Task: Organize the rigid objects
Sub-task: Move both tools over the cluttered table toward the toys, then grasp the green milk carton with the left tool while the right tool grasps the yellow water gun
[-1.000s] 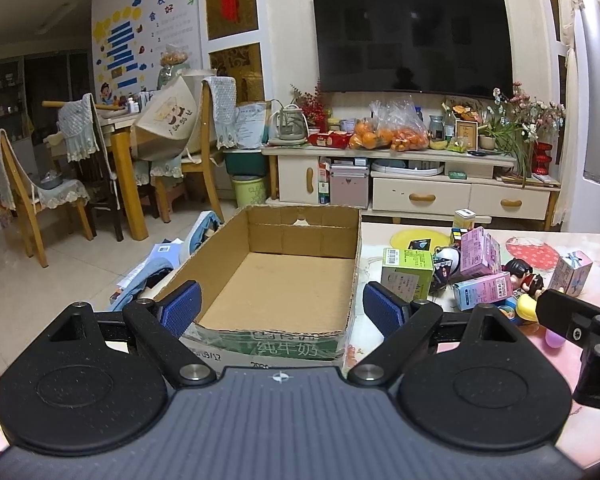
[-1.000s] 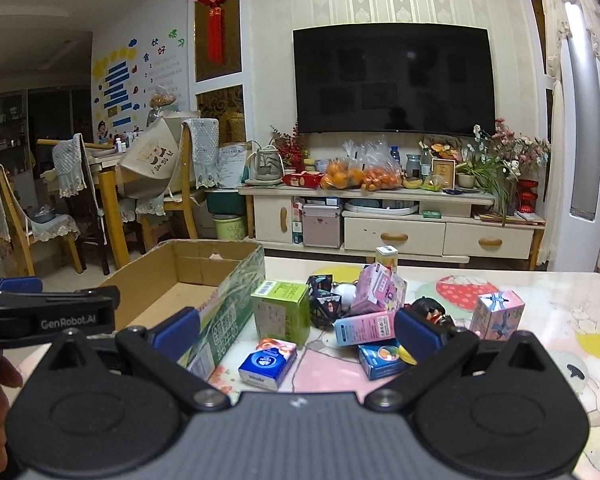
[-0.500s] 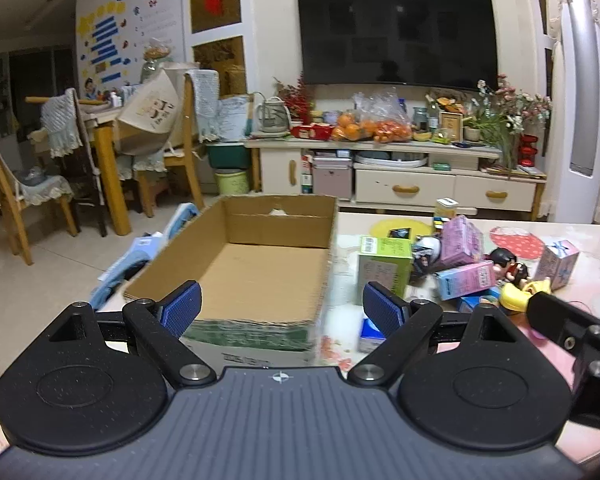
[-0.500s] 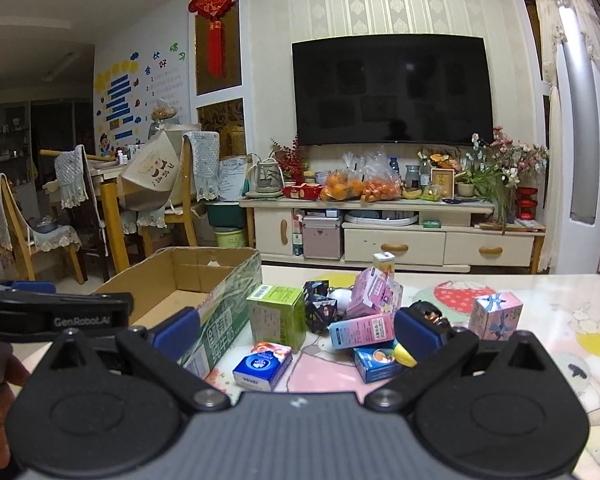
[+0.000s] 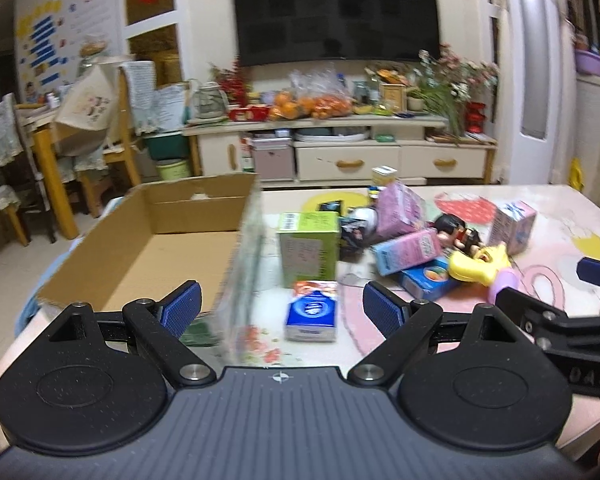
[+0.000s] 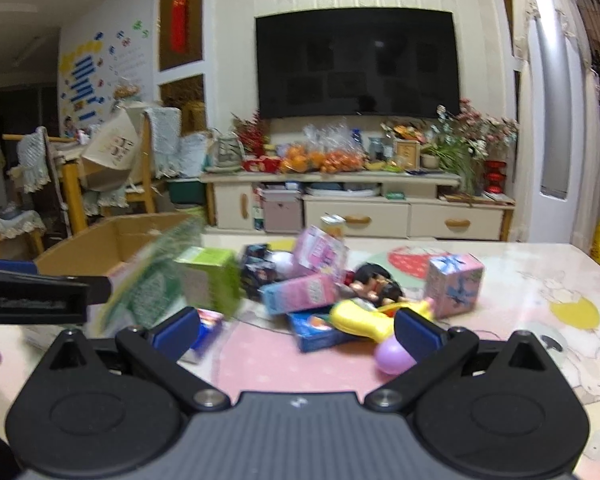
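the left claw [image 5: 281,307] has its jaws spread wide apart and holds nothing, poised over the near edge of the bench [image 5: 560,200]. between its pads lies a small blue box [image 5: 311,312]; a green box [image 5: 308,246] stands just beyond it. the open cardboard box [image 5: 148,248] sits to the left, blurred along its right wall. the right claw [image 6: 296,330] also gapes empty, facing a yellow toy [image 6: 358,318], a purple ball [image 6: 392,354] and pink cartons [image 6: 300,292] heaped mid-bench.
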### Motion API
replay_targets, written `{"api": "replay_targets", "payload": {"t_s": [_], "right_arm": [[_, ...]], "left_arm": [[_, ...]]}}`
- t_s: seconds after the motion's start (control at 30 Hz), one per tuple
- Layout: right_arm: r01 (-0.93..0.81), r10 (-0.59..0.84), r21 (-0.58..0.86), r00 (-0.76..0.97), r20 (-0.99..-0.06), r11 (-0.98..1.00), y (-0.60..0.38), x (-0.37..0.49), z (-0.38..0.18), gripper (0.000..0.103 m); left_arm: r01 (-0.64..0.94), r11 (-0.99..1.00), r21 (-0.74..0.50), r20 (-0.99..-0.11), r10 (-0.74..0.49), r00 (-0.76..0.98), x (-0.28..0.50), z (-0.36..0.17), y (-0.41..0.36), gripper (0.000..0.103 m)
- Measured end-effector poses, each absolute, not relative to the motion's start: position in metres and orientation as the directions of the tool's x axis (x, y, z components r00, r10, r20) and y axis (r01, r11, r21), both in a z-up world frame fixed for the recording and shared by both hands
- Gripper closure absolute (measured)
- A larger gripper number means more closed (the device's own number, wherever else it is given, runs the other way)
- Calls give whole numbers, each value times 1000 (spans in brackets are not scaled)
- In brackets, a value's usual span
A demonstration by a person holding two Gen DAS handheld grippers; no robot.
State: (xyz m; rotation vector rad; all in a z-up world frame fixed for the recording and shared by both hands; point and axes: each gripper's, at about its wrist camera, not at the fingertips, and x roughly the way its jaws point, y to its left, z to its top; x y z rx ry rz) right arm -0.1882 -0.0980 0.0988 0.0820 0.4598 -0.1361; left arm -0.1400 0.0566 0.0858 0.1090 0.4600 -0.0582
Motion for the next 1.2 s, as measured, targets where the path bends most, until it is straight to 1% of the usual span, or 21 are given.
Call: {"api": "replay_targets", "payload": {"t_s": [0.23, 0.37, 0.47, 0.57, 0.67, 0.87, 1.0, 1.2], "right_arm": [[225, -176, 43, 854, -490, 973, -141, -177, 77, 1], [274, -222, 30, 833, -508, 961, -165, -168, 66, 1], [280, -219, 37, 819, -530, 959, -178, -157, 58, 1], [276, -208, 38, 803, -559, 960, -185, -145, 47, 1], [246, -166, 59, 795, -583, 968, -187, -130, 40, 1], [213, -142, 40, 769, -623, 976, -186, -102, 26, 1], [198, -122, 48, 756, -643, 979, -188, -89, 18, 1], [198, -100, 69, 732, -674, 978, -189, -78, 9, 1]], "left_arm": [[173, 976, 134, -453, -94, 886, -140, 89, 45, 0], [230, 955, 188, -462, -121, 879, -135, 86, 36, 0], [260, 944, 204, -471, -138, 871, -129, 84, 35, 0], [242, 937, 252, -466, -101, 879, -122, 83, 32, 0], [201, 939, 278, -469, -50, 882, -112, 82, 33, 0], [75, 959, 275, -464, 64, 884, -93, 80, 49, 0], [45, 967, 252, -492, 88, 866, -83, 78, 65, 0], [42, 975, 217, -540, 84, 837, -69, 73, 76, 0]]}}
